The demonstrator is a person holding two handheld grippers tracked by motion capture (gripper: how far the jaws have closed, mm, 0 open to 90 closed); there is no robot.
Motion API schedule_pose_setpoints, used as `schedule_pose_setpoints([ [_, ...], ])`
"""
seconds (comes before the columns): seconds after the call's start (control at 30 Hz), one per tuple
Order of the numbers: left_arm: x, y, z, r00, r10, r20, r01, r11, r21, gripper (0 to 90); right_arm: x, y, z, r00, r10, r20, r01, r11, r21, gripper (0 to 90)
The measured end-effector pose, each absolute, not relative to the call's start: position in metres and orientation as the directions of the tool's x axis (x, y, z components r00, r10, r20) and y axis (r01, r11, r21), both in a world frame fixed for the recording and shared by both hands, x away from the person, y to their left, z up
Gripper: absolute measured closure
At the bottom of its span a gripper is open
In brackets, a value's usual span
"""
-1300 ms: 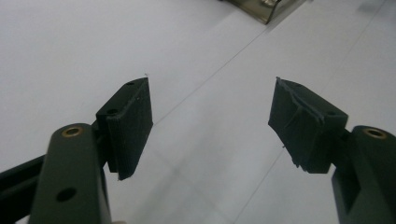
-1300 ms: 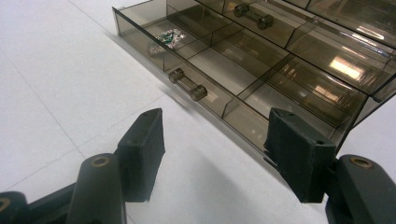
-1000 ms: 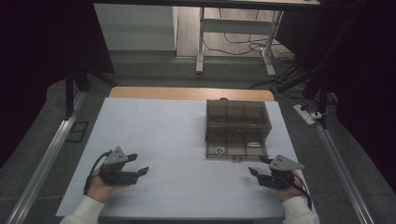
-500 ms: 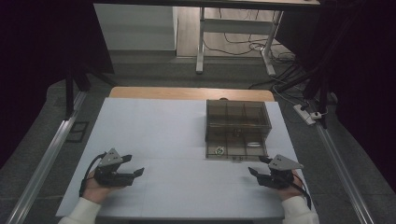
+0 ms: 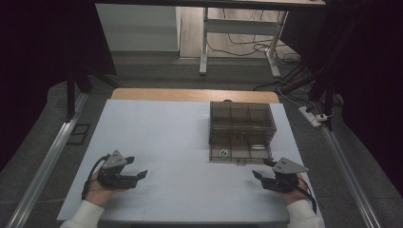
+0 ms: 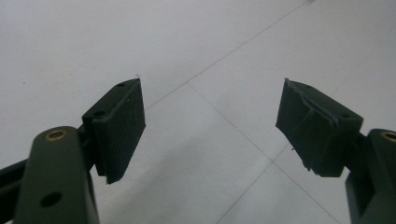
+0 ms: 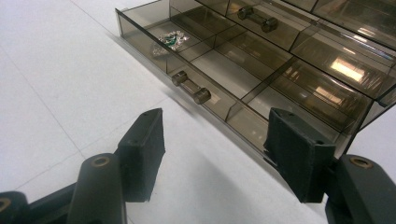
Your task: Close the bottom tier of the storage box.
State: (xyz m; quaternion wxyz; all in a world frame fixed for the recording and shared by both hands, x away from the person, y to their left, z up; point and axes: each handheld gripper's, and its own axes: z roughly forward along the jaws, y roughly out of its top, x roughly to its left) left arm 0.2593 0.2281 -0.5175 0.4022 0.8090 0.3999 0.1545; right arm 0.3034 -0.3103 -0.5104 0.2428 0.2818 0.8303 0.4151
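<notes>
High view: my left hand-held gripper (image 5: 135, 174) rests low over the near left part of the white table (image 5: 166, 137), and my right hand-held gripper (image 5: 261, 173) sits over the near right part, well apart from the left one. Between and beyond them, closer to my right side, stands a smoky clear plastic drawer box (image 5: 242, 121) with its lower drawer (image 5: 240, 152) pulled out toward me. A small shiny green and silver wrapped piece (image 5: 222, 153) lies in the left compartment of that drawer.

Left gripper view: my jaws stand apart with nothing between them, just bare table (image 6: 196, 56) with faint seam lines crossing it. They have just been opening further.

Right gripper view: my jaws are also apart and empty. They point at the front of the pulled-out drawer (image 7: 210, 60), whose small round knob (image 7: 190, 87) sits just beyond the gap between them, not touched. The wrapped piece (image 7: 169, 41) lies in the compartment at the drawer's far left end. A second knob (image 7: 257, 18) shows on the drawer above.
</notes>
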Motion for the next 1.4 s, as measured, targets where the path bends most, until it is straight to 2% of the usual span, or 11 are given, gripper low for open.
schedule_pose_setpoints([
  [1.07, 0.258, 0.229, -0.519, 0.634, 0.770, -0.062, 0.522, -0.368, 0.770, 22.4, 0.304, -0.298, -0.497, -0.725, 0.682, -0.098, 0.282, 0.424, 0.861, 36.6],
  [1.2, 0.259, 0.228, -0.520, 0.634, 0.771, -0.061, 0.522, -0.368, 0.769, 22.4, 0.305, -0.289, -0.494, -0.732, 0.675, -0.092, 0.285, 0.426, 0.859, 39.2],
  [1.4, 0.259, 0.227, -0.519, 0.639, 0.767, -0.058, 0.519, -0.374, 0.769, 22.3, 0.306, -0.278, -0.491, -0.741, 0.665, -0.092, 0.293, 0.443, 0.847, 51.1],
])
